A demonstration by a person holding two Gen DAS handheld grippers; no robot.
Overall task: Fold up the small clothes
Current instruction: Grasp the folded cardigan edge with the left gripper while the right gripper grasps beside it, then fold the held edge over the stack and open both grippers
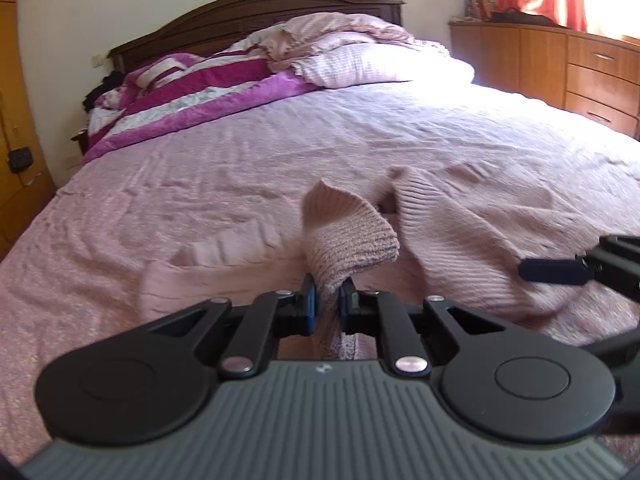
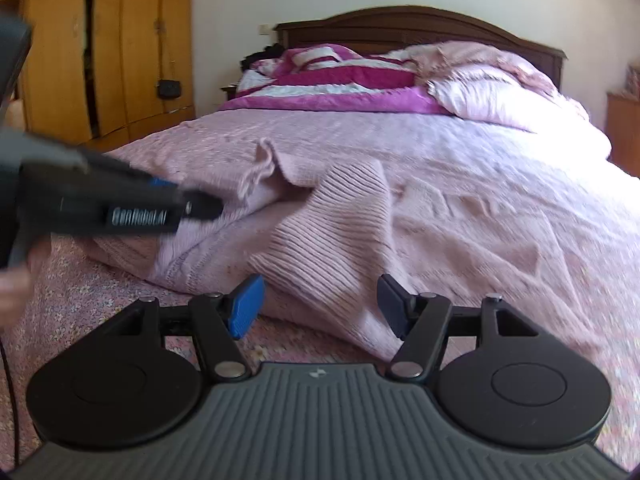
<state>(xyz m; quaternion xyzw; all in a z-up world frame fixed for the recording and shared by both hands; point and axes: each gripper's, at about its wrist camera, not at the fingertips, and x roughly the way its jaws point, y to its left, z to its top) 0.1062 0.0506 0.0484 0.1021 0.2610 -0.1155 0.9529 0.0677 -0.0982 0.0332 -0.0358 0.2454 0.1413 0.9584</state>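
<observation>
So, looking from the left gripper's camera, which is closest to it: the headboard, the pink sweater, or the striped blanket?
1. Pink sweater: pinched in the left gripper, right at its tips.
2. Striped blanket: far up the bed, to the left.
3. Headboard: at the very back, against the wall.

Pink bedspread (image 1: 200, 184), magenta blanket (image 1: 208, 92), wooden headboard (image 1: 240, 16)

The sweater (image 2: 320, 240) lies on the bed (image 1: 200, 168), near its front edge. Far behind the sweater, the blankets (image 1: 208, 80) and pillow (image 1: 380, 64) sit against the headboard (image 1: 240, 16).
</observation>
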